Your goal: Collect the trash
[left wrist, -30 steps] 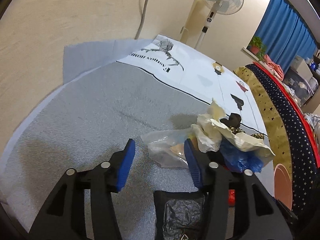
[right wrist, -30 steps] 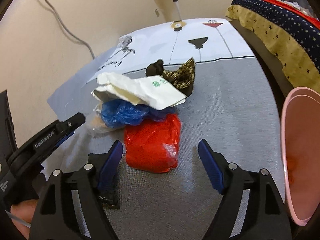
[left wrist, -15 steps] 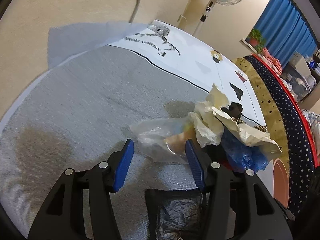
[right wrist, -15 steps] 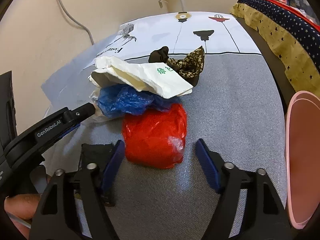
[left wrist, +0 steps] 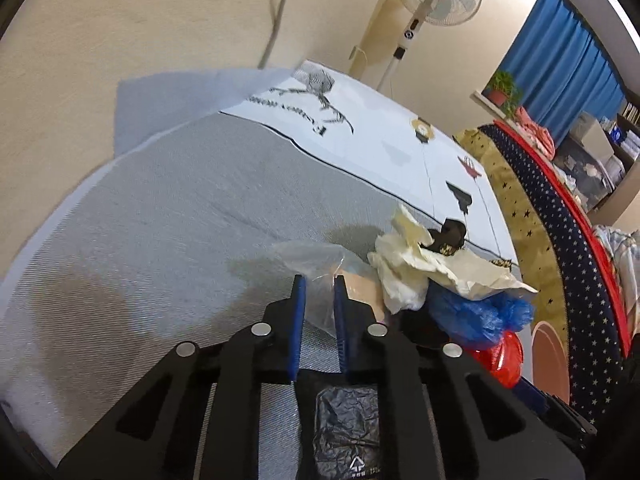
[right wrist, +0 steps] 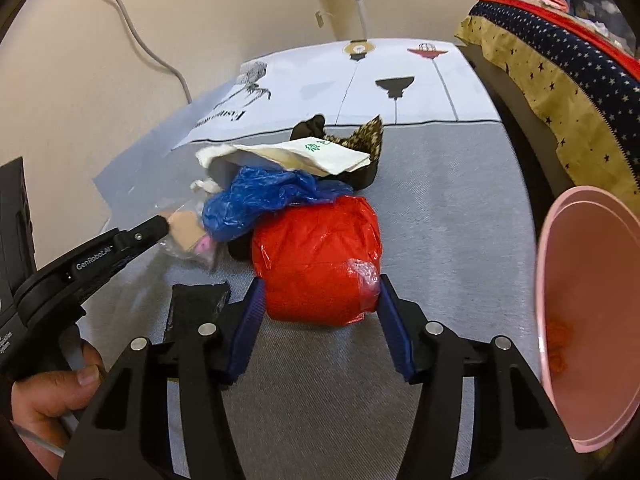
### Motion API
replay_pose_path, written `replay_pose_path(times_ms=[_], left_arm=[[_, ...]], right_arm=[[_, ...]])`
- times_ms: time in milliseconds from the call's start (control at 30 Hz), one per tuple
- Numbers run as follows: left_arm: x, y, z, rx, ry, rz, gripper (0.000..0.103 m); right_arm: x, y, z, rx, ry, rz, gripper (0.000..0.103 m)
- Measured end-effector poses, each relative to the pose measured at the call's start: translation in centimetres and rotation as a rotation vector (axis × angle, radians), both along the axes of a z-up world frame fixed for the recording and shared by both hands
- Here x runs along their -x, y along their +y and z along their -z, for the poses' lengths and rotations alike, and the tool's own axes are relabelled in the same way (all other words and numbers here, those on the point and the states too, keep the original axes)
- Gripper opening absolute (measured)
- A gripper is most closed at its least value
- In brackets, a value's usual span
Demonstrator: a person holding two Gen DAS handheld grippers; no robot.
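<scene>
We are pinching the clear plastic bag (left wrist: 316,276) in our left gripper (left wrist: 319,284), whose jaws have just been closing narrow on its crinkled film. Our right gripper (right wrist: 320,296), jaws just closing too, is bracketing the red bag (right wrist: 316,264), pads at its sides. The pink bin (right wrist: 592,320) is sitting at three o'clock of the red bag.

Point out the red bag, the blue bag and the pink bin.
red bag (right wrist: 320,258), right wrist view, middle of its front face
blue bag (right wrist: 264,196), right wrist view, crumpled middle
pink bin (right wrist: 550,240), right wrist view, left rim
</scene>
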State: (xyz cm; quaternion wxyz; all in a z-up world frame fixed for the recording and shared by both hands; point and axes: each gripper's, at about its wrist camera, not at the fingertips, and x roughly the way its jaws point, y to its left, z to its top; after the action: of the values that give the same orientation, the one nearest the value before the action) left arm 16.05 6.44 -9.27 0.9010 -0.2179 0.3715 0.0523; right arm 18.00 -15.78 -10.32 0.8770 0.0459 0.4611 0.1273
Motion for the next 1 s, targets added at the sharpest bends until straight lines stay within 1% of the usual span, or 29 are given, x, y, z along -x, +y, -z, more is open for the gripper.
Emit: replay_pose_path(times_ms=[200, 400, 700, 1000], left_arm=[[1.7, 0.5, -1.4, 0.009, -0.042, -0.010, 0.013], [3.5, 0.2, -3.0, 0.009, -0.087, 0.005, 0.013], [6.0, -1.9, -6.0, -0.042, -0.182, 0.074, 0.013], [7.5, -4.4, -8.1, -0.080, -0.248, 0.142, 0.013]], right_arm=[[1.1, -1.3, -1.8, -0.002, -0.039, 0.022, 0.056], [2.7, -2.5, -3.5, -0.008, -0.078, 0.045, 0.055], [5.3, -4.4, -6.4, 0.002, -0.165, 0.076, 0.055], [8.0, -6.9, -9.6, 0.039, -0.252, 0.115, 0.055]])
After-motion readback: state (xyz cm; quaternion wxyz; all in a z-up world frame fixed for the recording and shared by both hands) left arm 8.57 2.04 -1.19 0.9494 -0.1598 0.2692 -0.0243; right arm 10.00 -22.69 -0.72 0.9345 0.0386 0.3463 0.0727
